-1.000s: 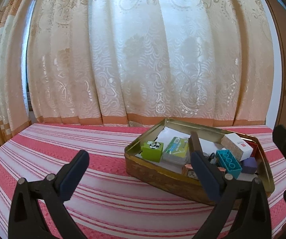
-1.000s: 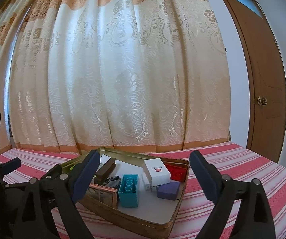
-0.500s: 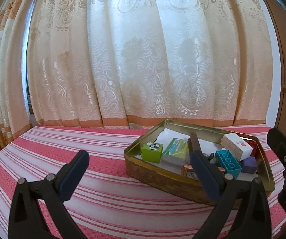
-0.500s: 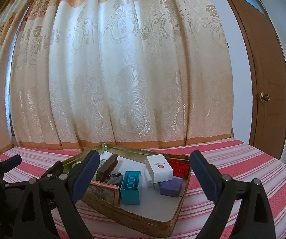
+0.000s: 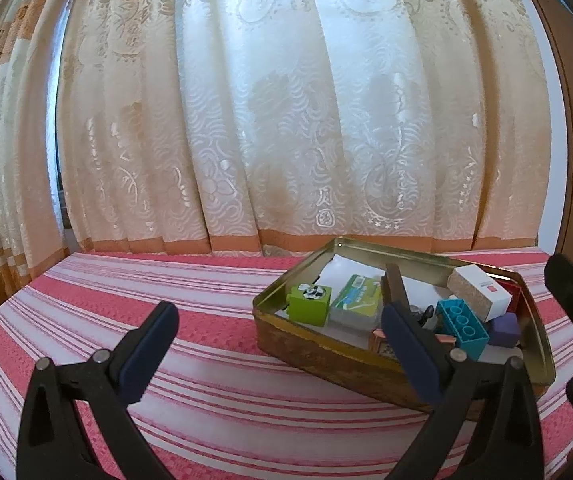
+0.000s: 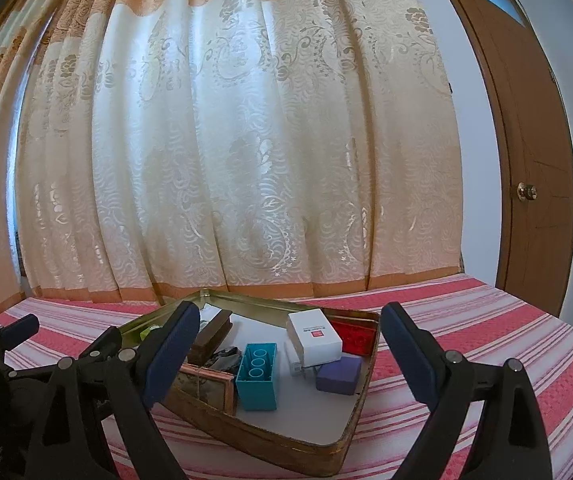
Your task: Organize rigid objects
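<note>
Both claws are hanging wide open and holding nothing: the left claw [image 5: 276, 344] near the tin's left end, the right claw [image 6: 290, 340] over its near edge. The gold tin [image 6: 350, 432] is sitting on the pink striped desk [image 5: 190, 280], holding a teal brick [image 6: 257, 376], white box [image 6: 313, 335], purple block [image 6: 339, 375] and green cube [image 5: 309, 305].

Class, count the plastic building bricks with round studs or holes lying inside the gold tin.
1: the teal brick lies near the tin's front wall, beside the purple block and below the white box. Others may be hidden behind the left tongs.
</note>
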`<state>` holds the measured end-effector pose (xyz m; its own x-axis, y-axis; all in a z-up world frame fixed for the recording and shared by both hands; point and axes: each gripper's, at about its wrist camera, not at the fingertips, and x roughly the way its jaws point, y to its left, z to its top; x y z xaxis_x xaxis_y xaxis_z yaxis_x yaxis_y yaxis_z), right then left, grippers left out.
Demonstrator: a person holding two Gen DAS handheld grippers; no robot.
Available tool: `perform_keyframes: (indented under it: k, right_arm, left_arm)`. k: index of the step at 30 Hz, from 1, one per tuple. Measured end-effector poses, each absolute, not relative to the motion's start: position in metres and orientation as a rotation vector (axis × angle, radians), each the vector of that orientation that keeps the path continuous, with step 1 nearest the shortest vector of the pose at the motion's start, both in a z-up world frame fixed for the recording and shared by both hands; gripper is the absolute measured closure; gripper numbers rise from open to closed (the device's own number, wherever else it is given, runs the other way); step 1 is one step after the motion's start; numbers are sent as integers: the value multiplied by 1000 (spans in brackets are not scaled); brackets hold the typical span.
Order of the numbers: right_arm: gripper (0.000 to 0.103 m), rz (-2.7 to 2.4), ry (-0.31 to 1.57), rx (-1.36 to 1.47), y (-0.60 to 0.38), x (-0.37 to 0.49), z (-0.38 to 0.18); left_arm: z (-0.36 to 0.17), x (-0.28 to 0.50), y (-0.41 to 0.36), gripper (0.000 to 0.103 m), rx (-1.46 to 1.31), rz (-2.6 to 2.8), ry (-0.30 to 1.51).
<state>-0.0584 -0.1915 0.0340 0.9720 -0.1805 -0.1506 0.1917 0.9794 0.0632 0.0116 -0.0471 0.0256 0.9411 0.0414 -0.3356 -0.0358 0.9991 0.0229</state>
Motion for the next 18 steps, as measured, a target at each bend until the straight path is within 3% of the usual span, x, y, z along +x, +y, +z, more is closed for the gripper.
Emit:
perform_keyframes:
  k: [18]
  right_arm:
    - [10,-239,81,65,-194,-66,38]
  left_arm:
    - [27,8,-53,0,56,44,324]
